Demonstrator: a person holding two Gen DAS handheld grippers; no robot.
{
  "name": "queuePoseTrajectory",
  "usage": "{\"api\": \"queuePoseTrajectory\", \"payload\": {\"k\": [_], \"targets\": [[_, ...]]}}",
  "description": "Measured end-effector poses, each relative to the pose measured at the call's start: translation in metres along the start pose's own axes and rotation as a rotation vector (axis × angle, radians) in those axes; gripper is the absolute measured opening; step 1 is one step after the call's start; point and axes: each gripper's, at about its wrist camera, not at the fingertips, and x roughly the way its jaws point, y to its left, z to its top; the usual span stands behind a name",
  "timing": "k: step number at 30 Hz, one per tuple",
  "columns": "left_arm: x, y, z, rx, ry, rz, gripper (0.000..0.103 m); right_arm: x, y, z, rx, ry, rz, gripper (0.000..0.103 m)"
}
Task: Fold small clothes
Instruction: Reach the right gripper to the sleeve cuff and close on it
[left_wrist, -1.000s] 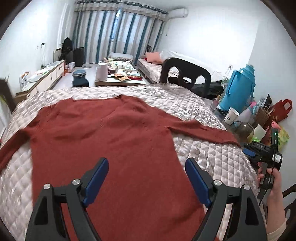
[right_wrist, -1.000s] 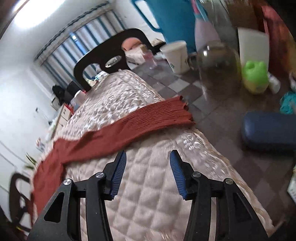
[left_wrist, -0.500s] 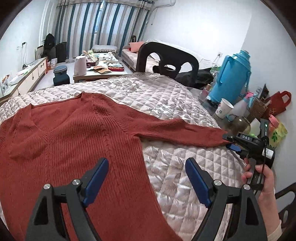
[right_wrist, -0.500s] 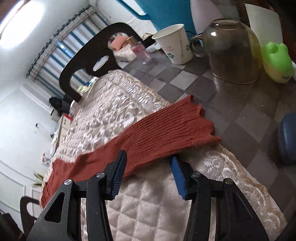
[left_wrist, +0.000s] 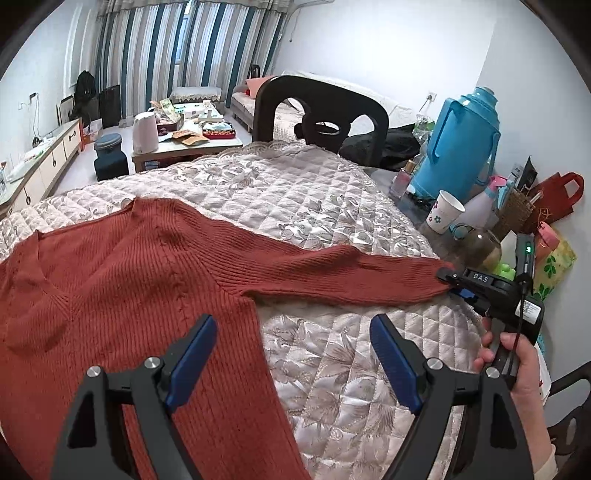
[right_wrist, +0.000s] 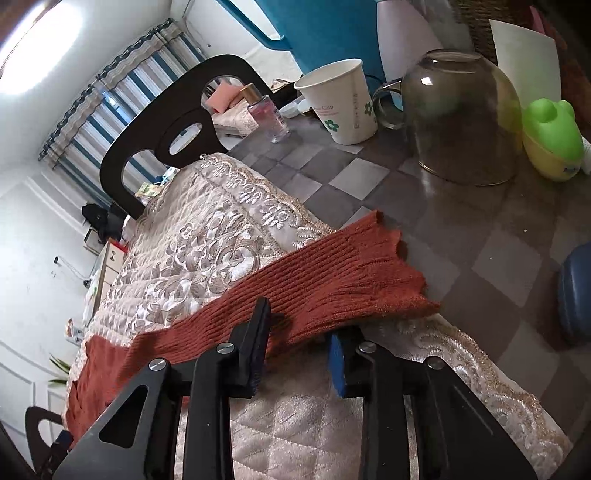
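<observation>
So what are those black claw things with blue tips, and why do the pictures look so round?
They are two grabbers that a person holds, one in each hand. Each carries a round-lens camera looking along its fingers, so you get one picture per grabber. A red sweater lies flat on a quilt. The left gripper hovers wide open over it, holding nothing. The right gripper is closing on the sleeve near its cuff, with the knit between its jaws. Beside the quilt stand a paper cup and a blue flask.
</observation>
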Motion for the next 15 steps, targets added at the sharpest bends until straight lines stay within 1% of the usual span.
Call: {"api": "queuePoseTrajectory", "payload": {"k": [1,3,5,8,10,13,15], "targets": [[0.003,0.003,0.001,-0.019,0.007,-0.008,0.086,0.0,-0.001,0.001,0.005,-0.002,0.0,0.023],[0.007,0.007,0.003,-0.05,0.028,-0.042,0.086,0.0,-0.002,0.002,0.016,-0.005,0.006,0.015],[0.011,0.008,0.004,-0.056,0.041,-0.058,0.086,0.0,-0.001,0.002,0.014,-0.012,0.023,0.015],[0.016,0.006,0.006,-0.039,0.041,-0.054,0.086,-0.004,0.008,0.001,-0.041,-0.041,0.034,0.015],[0.02,0.007,0.01,-0.058,0.05,-0.079,0.086,-0.006,0.013,0.002,-0.069,-0.061,0.048,0.014],[0.025,0.01,0.017,-0.102,0.068,-0.129,0.086,-0.013,0.028,0.0,-0.14,-0.101,0.092,0.013],[0.027,0.008,0.022,-0.1,0.069,-0.147,0.086,-0.016,0.041,-0.002,-0.192,-0.117,0.137,0.013]]}}
